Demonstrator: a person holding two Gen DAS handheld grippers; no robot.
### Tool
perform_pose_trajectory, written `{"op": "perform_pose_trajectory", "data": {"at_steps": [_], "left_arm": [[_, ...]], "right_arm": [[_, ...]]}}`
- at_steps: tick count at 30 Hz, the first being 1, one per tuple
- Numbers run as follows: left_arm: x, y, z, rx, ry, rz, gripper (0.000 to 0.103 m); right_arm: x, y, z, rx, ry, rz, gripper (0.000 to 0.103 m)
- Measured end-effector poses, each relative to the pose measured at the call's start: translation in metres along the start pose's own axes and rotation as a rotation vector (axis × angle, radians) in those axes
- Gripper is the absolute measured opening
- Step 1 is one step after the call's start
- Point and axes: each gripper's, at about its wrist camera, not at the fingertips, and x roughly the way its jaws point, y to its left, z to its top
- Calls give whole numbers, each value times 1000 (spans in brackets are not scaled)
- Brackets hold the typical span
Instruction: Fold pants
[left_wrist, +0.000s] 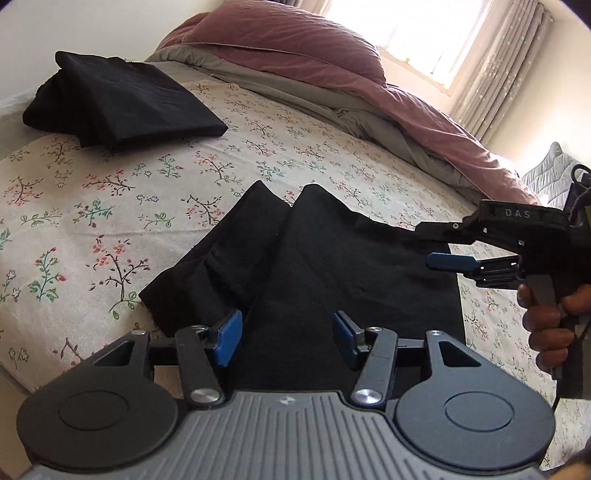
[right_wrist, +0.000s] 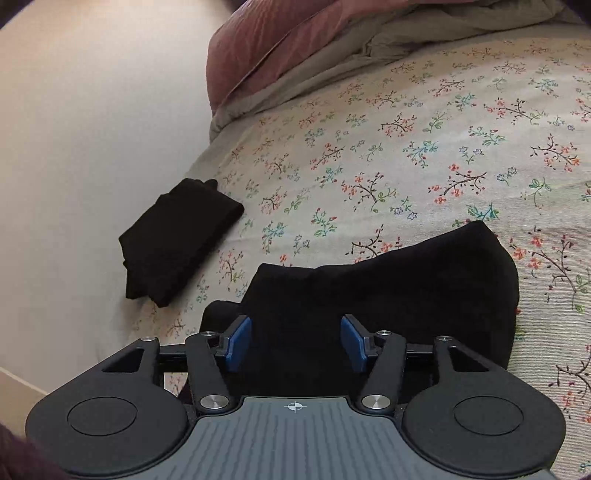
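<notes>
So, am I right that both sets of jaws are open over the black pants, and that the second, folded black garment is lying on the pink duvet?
Not quite: the folded black garment lies on the floral sheet, apart from the pink duvet, as the left wrist view shows. The left gripper and right gripper do have open jaws over the black pants.

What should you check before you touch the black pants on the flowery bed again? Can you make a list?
1. Left tongs let go of the cloth: ok, blue pads stand apart with nothing pinched.
2. Right tongs let go: ok, also open.
3. Black pants lie flat: not ok, the folded layers are uneven and splay apart at the far end.
4. Bare room on the flowery sheet around the pants: ok.
5. Finished folded pile out of the way: ok, it sits apart near the bed's edge.
6. Which end is the waistband: cannot tell.
</notes>
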Motion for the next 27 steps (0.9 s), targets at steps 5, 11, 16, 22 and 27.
{"op": "perform_pose_trajectory", "data": {"at_steps": [5,11,16,22,27], "left_arm": [[23,-1,7,13,23,-3,44],[12,-10,11,64,-72,53,15],[22,0,17,78,-28,130,16],[13,9,27,127,-77,83,56],[24,18,49,180,-50,25,81]], "right_arm": [[-16,-12,-25,-51,9,-29,54],[-28,-19,-45,-112,9,-62,54],[-39,-25,-53,-132,-3,-67,58],[-48,-43,-64,-94,2,-58,62],[-47,-58,-68,-47,30,-26,62]]}}
